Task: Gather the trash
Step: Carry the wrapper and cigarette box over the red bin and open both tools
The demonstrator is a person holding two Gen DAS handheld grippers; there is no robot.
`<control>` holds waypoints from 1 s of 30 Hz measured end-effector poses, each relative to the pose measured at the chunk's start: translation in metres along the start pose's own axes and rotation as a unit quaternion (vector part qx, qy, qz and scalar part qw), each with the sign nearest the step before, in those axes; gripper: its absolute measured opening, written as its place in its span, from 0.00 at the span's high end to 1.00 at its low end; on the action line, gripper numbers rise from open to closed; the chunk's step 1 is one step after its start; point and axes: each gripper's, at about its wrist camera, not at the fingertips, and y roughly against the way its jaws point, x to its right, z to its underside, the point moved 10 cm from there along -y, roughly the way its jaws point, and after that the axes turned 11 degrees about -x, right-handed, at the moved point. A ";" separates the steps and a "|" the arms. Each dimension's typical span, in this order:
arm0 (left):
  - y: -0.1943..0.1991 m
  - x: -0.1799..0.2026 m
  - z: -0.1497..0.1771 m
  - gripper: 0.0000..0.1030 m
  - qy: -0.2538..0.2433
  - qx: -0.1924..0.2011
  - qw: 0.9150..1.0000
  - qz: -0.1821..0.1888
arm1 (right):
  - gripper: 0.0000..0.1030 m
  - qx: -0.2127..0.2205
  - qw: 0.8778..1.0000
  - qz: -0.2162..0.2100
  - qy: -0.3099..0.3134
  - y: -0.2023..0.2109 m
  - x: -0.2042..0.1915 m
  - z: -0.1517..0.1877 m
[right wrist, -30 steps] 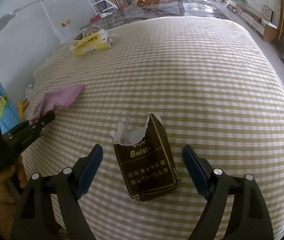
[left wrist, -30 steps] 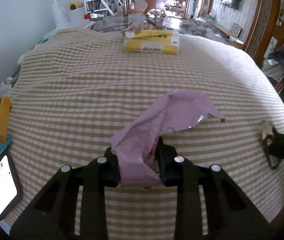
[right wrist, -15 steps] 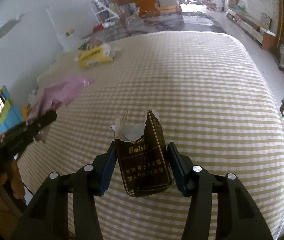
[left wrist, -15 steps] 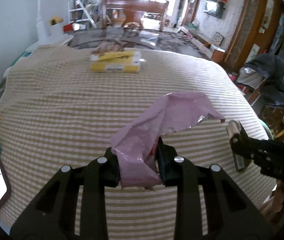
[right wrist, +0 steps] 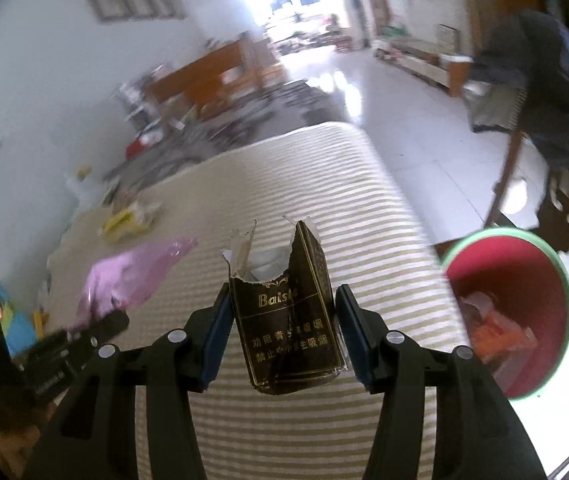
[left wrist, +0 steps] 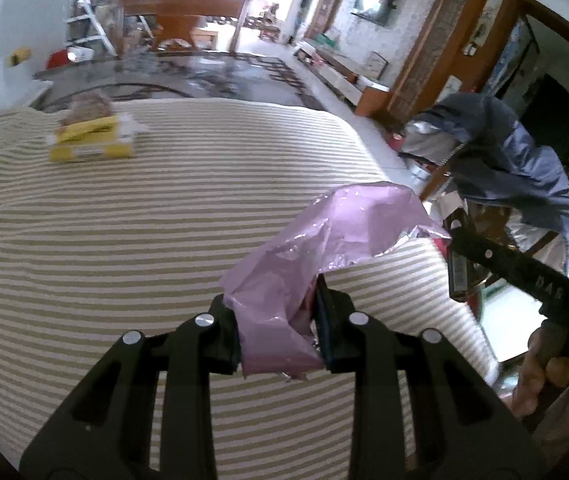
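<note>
Carrying two bits of trash at once here, one in each hand, so I only have to make a single trip to the bin. My left tongs are clamped nearly closed on the bottom end of a crumpled pink wrapper, and the rest of it sticks up and flops out ahead of the pads, clear of the cloth. It's thin film, so pinching it low where it's bunched up gives the pads something to bite on.

My right tongs have the torn dark cigarette pack squeezed between the blue pads, gripped across its flat sides with the ripped-open top pointing up. Holding it upright like that should keep whatever's left of the paper lining from spilling out, I think.

Both pieces hang above the right-hand part of the desk with its striped tablecloth. The red bin with the green rim sits on the floor just past the desk's right edge, already with some orange and white rubbish inside, which is why I'm heading that side. A yellow box is left near the far left corner of the desk, so that probably goes next.
</note>
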 end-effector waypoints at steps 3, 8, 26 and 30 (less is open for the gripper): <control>-0.012 0.028 -0.005 0.73 -0.002 -0.013 1.000 0.025 | 0.51 0.023 0.998 0.005 -0.055 0.021 0.040 -0.010; -0.045 0.081 -0.011 0.73 -0.014 -0.042 0.997 0.064 | 0.51 0.056 0.988 0.011 -0.144 0.047 0.100 -0.021; -0.137 0.228 -0.003 0.73 -0.074 -0.147 0.980 0.111 | 0.49 0.118 0.940 0.008 -0.321 0.086 0.212 -0.013; -0.144 0.235 0.001 0.56 -0.076 -0.161 0.977 0.115 | 0.45 0.121 0.937 0.013 -0.329 0.086 0.216 -0.013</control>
